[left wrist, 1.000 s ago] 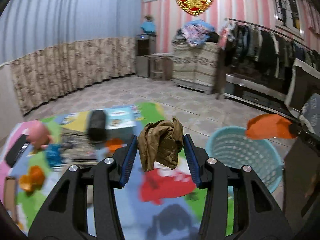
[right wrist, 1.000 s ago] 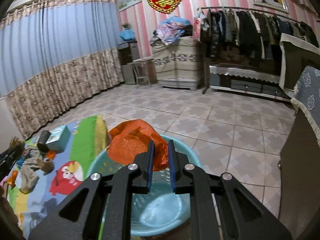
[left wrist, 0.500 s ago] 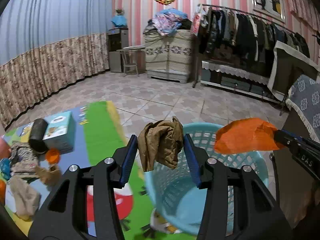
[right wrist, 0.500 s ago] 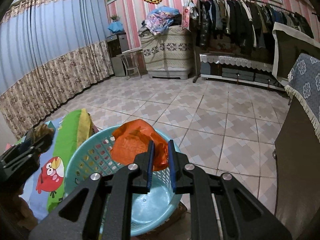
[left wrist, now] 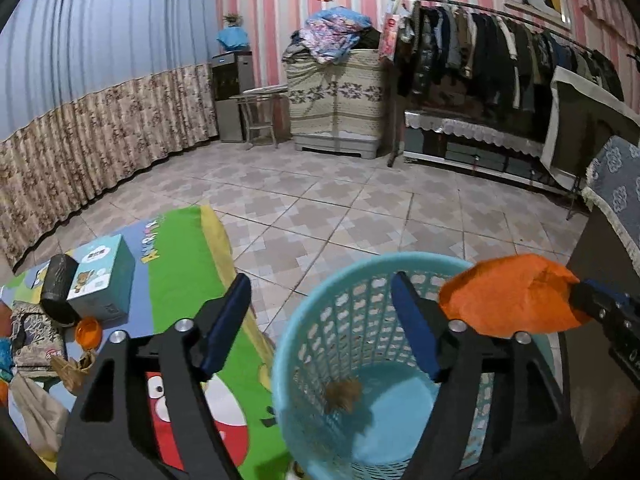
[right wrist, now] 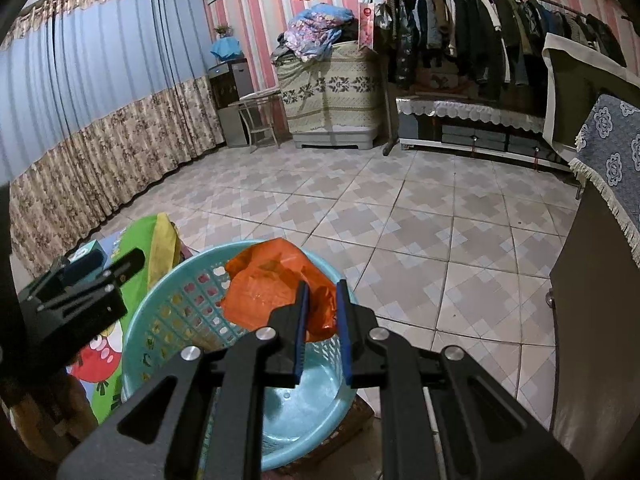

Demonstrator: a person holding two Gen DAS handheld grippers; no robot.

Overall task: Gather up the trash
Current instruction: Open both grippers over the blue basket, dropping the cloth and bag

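Drop step at the basket point(left wrist: 308, 344): my left claw point(left wrist: 320, 320) has just been opening, nothing between its jaws now, and the brown wad point(left wrist: 343, 393) lies in the basket bottom. My right claw point(right wrist: 322, 320) is clenched on the orange bag point(right wrist: 272, 284), over the rim. Next, I judge: release it there, then go to the mat point(left wrist: 180, 264) for more.

Clothes rack point(left wrist: 500, 48) against striped wall; curtain point(left wrist: 100, 80), perhaps floor-length.

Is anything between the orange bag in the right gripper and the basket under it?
Nothing visible. The right gripper holds the orange bag over the open blue basket. The left gripper, jaws just opened and empty, stands at the basket's side; a brown scrap lies inside.
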